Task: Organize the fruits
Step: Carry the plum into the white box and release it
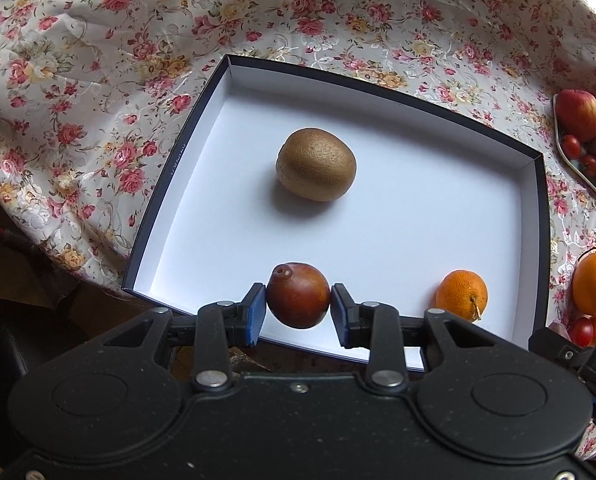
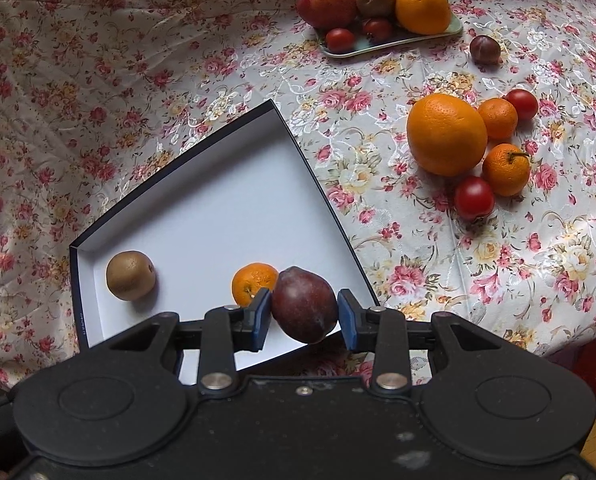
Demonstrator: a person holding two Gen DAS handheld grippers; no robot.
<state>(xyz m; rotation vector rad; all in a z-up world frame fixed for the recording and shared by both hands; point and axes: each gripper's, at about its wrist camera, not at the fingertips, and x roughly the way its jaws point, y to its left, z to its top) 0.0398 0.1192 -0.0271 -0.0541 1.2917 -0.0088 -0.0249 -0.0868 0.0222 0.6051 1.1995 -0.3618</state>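
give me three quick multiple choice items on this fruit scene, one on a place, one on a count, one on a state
1. Where does the kiwi lie?
A. in the white-lined box
B. on the tablecloth
C. on the green tray

2. How many fruits rest on the box floor?
A. one
B. two
C. four

3. What is the left hand-held gripper doing?
A. hanging open
B. shut on nothing
C. shut on a reddish-brown fruit

Answers:
1 A, the kiwi sits mid-floor inside the box walls.
2 B, only the kiwi and a mandarin rest there.
3 C, both blue pads press the fruit's sides.
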